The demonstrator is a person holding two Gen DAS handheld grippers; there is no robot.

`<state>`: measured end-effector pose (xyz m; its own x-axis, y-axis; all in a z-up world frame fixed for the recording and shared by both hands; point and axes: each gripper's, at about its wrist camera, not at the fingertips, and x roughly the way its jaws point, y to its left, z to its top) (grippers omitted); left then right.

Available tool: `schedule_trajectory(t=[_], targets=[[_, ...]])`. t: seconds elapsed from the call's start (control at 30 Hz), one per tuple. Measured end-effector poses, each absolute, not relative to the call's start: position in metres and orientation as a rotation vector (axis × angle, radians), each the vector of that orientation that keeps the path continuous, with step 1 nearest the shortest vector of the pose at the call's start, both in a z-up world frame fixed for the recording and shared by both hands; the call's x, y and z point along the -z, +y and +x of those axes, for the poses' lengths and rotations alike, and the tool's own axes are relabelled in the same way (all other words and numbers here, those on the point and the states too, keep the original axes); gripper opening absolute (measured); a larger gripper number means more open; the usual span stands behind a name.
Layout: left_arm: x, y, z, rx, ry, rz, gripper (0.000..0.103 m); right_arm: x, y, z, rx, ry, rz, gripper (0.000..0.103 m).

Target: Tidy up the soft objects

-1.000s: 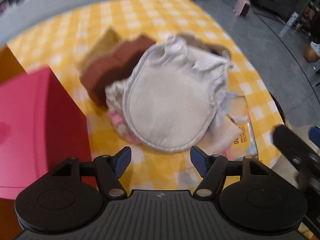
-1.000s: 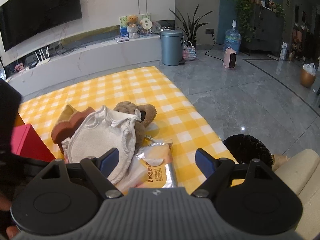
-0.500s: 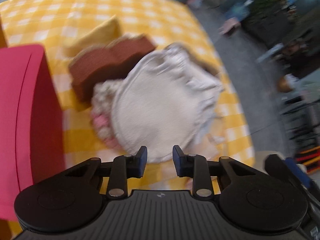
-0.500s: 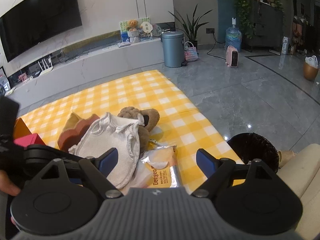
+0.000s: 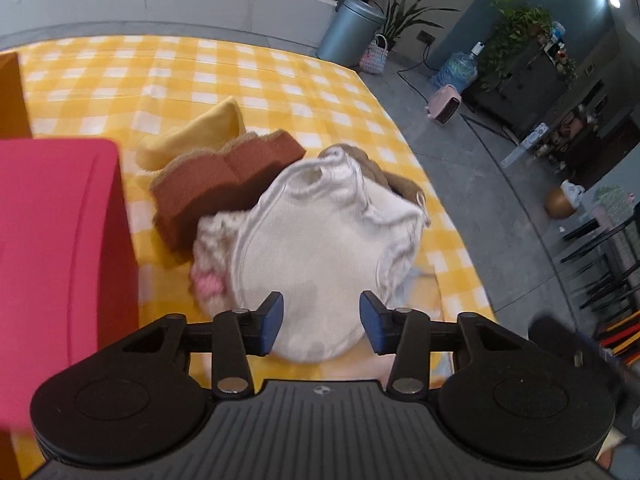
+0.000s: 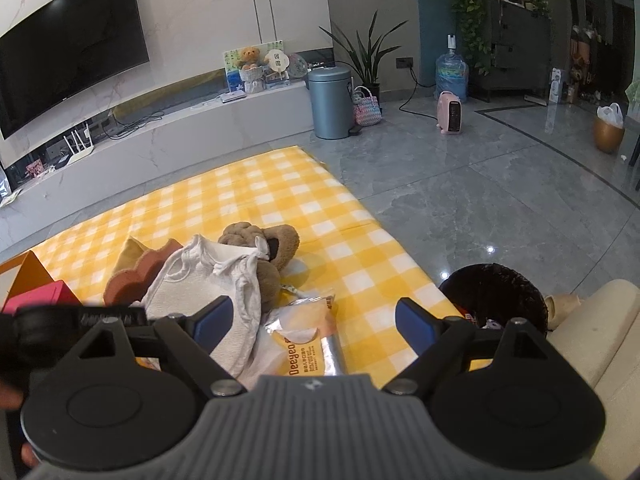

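Observation:
A pile of soft things lies on the yellow checked cloth (image 5: pixel 160 72). A white bib (image 5: pixel 320 248) is on top. Under and around it are a brown sponge (image 5: pixel 224 180), a yellow cloth (image 5: pixel 200 132), a pink-and-white knitted piece (image 5: pixel 212 260) and a brown plush toy (image 5: pixel 400 180). My left gripper (image 5: pixel 320 322) hovers at the bib's near edge; its jaws are opening and the pads press on nothing. In the right wrist view the bib (image 6: pixel 200 292) and plush toy (image 6: pixel 272 240) lie just beyond my right gripper (image 6: pixel 312 322), which is wide open over a wipes packet (image 6: pixel 308 340).
A red box (image 5: pixel 52 240) stands close on the left of the pile, with an orange box (image 5: pixel 10 96) behind it. Off the cloth's right edge are a black waste bin (image 6: pixel 496 292) and a beige sofa (image 6: pixel 592 340). Grey floor lies beyond.
The left gripper's jaws narrowed almost together, then spread again. Its view tilted up, so the pile sits lower and the room shows. The right gripper has hardly moved.

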<state>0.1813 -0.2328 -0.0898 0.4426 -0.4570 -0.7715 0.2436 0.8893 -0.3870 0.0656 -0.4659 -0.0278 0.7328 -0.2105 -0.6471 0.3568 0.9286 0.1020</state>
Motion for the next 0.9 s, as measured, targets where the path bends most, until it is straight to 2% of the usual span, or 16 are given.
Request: schedule_trajectory(t=[0.03,0.13,0.23,0.4,0.53,0.7,0.8,0.9], targets=[[0.09,-0.232,0.172,0.379,1.025,-0.253,0.057,0.028,-0.466,0.065,0.317,0.678,0.226,0.087],[0.092,-0.232,0.153,0.268,0.986,-0.272,0.069,0.026,-0.467,0.064,0.31,0.671,0.238,0.087],[0.101,-0.239,0.153,0.221,0.978,-0.264,0.07,0.025,-0.469,0.062,0.308,0.664,0.247,0.087],[0.119,-0.237,0.166,0.174,1.014,-0.342,0.07,0.023,-0.472,0.059,0.31,0.655,0.267,0.087],[0.126,-0.229,0.167,0.25,0.973,-0.406,0.068,0.023,-0.474,0.057,0.306,0.648,0.274,0.087],[0.131,-0.204,0.16,0.3,0.887,-0.572,0.058,0.021,-0.476,0.055,0.317,0.637,0.284,0.087],[0.128,-0.196,0.155,0.371,0.805,-0.637,0.058,0.02,-0.478,0.053,0.319,0.63,0.295,0.087],[0.128,-0.193,0.162,0.476,0.805,-0.672,0.058,0.02,-0.478,0.053,0.319,0.627,0.3,0.087]])
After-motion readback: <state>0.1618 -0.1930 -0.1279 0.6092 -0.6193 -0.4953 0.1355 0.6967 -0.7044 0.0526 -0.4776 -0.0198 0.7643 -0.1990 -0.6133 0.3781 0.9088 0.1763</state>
